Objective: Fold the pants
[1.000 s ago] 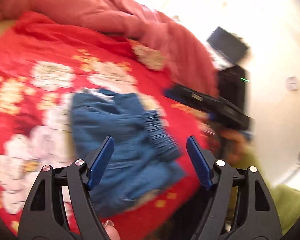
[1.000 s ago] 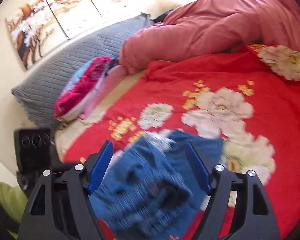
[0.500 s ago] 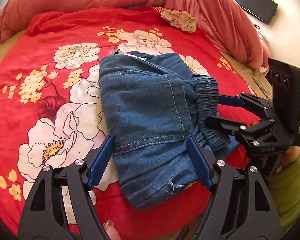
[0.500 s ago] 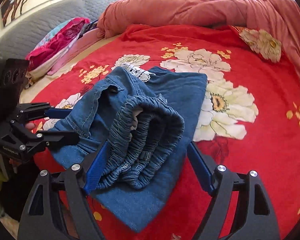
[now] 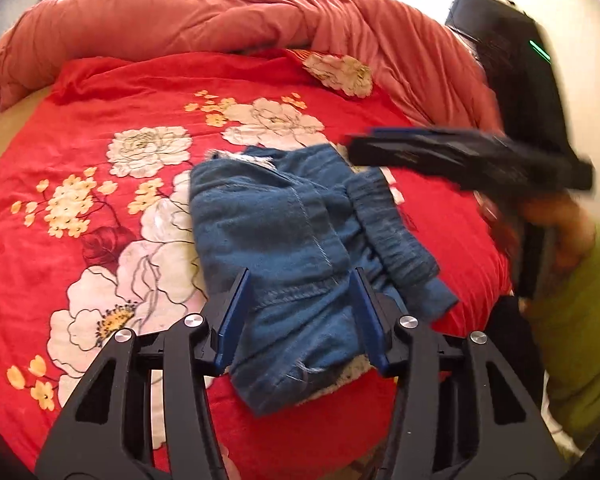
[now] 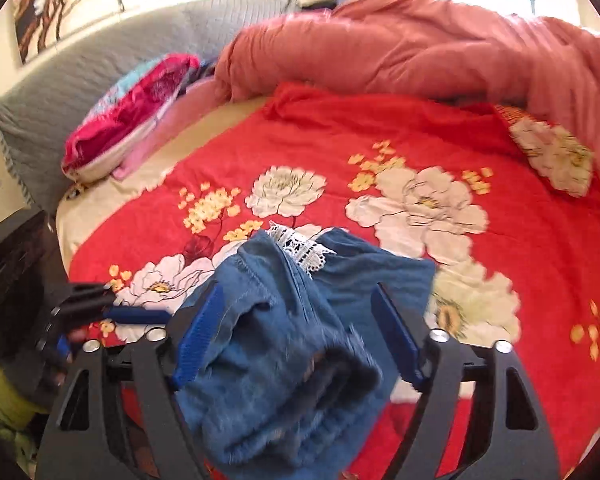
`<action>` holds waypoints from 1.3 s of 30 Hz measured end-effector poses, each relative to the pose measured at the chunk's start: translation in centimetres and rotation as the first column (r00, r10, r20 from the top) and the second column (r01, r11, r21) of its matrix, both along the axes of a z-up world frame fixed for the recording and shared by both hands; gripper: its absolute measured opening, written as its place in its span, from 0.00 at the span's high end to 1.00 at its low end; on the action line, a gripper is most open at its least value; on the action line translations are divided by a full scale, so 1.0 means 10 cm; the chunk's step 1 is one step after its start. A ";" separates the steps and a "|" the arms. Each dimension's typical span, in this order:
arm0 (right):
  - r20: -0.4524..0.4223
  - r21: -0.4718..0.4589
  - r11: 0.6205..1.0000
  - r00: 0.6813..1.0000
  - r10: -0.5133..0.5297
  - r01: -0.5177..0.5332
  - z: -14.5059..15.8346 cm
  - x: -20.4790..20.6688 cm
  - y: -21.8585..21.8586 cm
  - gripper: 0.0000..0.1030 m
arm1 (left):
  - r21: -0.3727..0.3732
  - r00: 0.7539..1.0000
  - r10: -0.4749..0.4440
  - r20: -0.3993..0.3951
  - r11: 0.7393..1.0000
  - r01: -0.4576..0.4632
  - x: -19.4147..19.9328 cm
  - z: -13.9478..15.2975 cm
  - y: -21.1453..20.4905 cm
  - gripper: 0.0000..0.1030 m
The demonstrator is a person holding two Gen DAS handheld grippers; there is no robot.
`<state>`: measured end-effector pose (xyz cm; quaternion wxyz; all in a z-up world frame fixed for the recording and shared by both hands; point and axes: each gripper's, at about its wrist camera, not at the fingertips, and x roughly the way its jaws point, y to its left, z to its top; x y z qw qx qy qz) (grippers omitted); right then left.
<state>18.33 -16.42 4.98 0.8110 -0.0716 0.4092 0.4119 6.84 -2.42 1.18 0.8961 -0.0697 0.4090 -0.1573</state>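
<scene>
Since a moment ago my left gripper point(image 5: 300, 312) has been closing, folded denim between its jaws without a clear pinch; my right gripper point(image 6: 300, 336) narrowed too, still spread, lifted off the waistband. 1 pair of pants point(image 5: 300, 240) lies on 1 red floral bedspread point(image 5: 100, 140), 1 pink duvet point(image 5: 220, 12) behind.

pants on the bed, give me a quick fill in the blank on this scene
1. The folded pants are made of blue ____.
2. They lie on a red bedspread printed with ____.
3. White ____ trim peeks out at the far edge of the pants.

Missing words: denim; flowers; lace
</scene>
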 end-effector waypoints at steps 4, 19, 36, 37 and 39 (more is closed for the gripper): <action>-0.035 -0.131 0.990 0.998 0.045 -0.049 -0.20 0.20 0.30 0.37 | 0.081 0.998 -0.017 -0.067 0.996 0.022 0.01 -0.16 -0.12 0.59; 0.021 -0.234 0.972 1.000 0.015 -0.010 -0.52 0.21 0.49 0.82 | 0.058 0.997 -0.013 -0.078 0.998 0.017 0.01 -0.16 -0.08 0.59; 0.000 0.074 0.977 0.980 -0.199 0.198 -0.11 -0.03 -0.37 0.22 | -0.145 0.998 0.054 -0.012 0.988 -0.055 -0.03 0.08 0.30 0.47; -0.013 0.081 0.975 0.979 -0.204 0.205 -0.12 -0.05 -0.42 0.22 | -0.146 0.995 0.088 -0.038 0.985 -0.092 0.02 0.04 0.36 0.46; -0.061 0.089 0.971 0.974 -0.219 0.224 -0.22 -0.08 -0.53 0.22 | -0.145 0.987 0.129 -0.097 0.979 -0.142 0.11 -0.07 0.42 0.46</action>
